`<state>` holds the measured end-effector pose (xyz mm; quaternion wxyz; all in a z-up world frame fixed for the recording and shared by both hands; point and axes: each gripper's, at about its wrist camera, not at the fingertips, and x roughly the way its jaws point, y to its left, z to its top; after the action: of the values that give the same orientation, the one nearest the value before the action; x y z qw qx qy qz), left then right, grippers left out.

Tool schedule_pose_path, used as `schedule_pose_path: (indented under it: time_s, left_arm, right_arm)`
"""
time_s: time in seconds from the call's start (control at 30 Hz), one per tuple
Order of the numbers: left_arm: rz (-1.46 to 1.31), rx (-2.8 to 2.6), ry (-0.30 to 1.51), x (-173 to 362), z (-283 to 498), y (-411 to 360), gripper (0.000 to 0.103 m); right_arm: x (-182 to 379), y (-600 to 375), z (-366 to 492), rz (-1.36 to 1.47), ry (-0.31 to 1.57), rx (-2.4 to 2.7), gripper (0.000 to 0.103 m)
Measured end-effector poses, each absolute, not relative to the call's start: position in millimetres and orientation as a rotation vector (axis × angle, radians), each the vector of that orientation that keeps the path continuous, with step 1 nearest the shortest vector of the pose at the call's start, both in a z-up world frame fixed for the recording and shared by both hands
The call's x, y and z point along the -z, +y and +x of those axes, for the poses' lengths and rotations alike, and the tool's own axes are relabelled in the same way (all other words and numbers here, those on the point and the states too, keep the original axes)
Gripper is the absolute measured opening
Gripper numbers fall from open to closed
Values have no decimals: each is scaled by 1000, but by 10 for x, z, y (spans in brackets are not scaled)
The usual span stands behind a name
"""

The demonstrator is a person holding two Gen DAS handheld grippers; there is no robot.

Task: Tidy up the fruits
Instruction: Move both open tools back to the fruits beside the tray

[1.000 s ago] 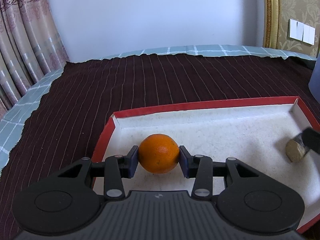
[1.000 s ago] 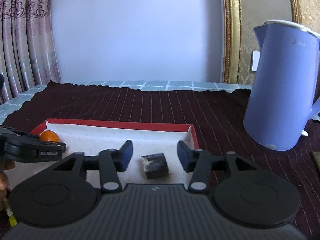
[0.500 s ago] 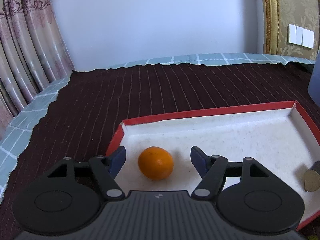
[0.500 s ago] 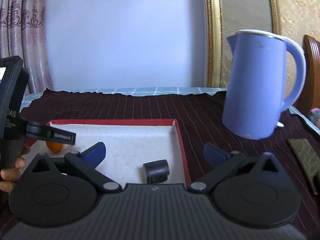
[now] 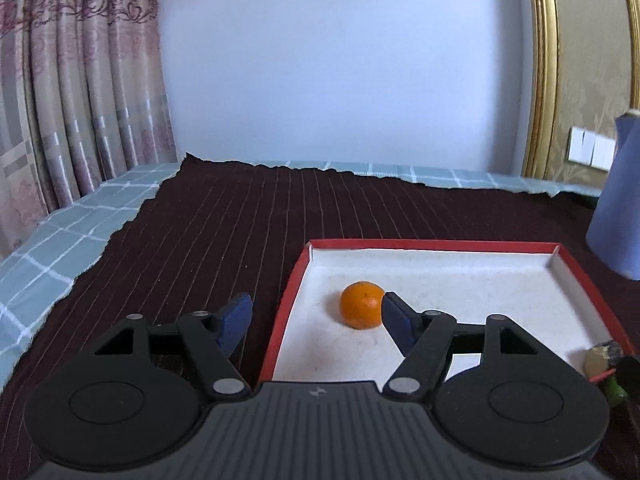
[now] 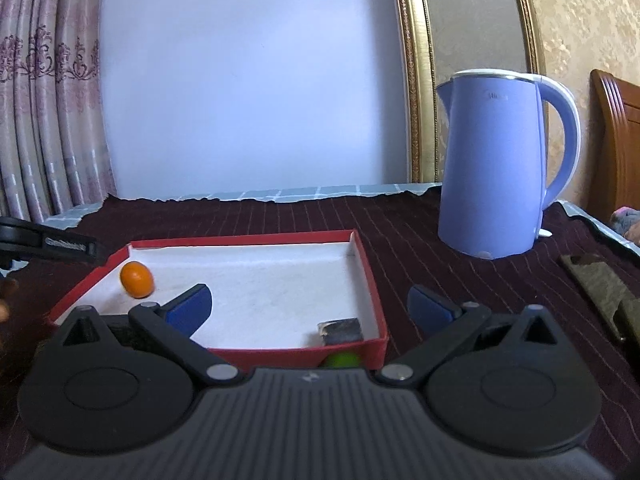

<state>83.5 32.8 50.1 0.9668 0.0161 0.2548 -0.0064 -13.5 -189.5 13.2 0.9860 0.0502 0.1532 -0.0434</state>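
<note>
left wrist view: the orange (image 5: 361,305) sits on the white floor of the red-rimmed tray (image 5: 436,245), near the tray's left wall, w/ nothing gripping it. your left gripper (image 5: 316,316) has let go: its jaws have just been opening and now stand apart, w/ no pad on the fruit. the right blue pad (image 5: 394,318) is just beside the orange's right side; can't tell if it touches. the left pad (image 5: 236,316) is out over the dark striped cloth (image 5: 224,232), outside the tray's left wall.

at the tray's near right corner lies a small dark, tan-ended chunk (image 5: 600,356); can't tell what fruit it is. a green fruit (image 6: 341,359) shows just outside the tray's near wall in the right wrist view, mostly hidden.

your right gripper (image 6: 310,308) is spread wide, jaws just been opening, nothing btwn them but the tray's near right corner below. its left pad is over the tray floor, its right pad over the cloth outside the tray.

further out: a blue kettle (image 6: 496,168) stands upright on the cloth to the right of the tray, well apart from it. curtains (image 5: 76,92) hang at left, a pale wall (image 5: 340,60) behind, and a gold frame (image 6: 414,80) at right.
</note>
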Motion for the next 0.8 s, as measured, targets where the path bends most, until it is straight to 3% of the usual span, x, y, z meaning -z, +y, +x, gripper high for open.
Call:
schedule_pose_path:
  time_s: [0.1, 0.47, 0.8]
  left_arm:
    - [14, 41, 513, -477, 699, 390, 79]
    - [-48, 64, 524, -174, 312, 692, 80]
    - [76, 114, 511, 104, 155, 729, 80]
  right_arm:
    - [-108, -1864, -194, 111, 304, 67, 103]
    - [42, -1802, -421, 87, 302, 47, 103]
    - [125, -1854, -596, 62, 382, -30, 103]
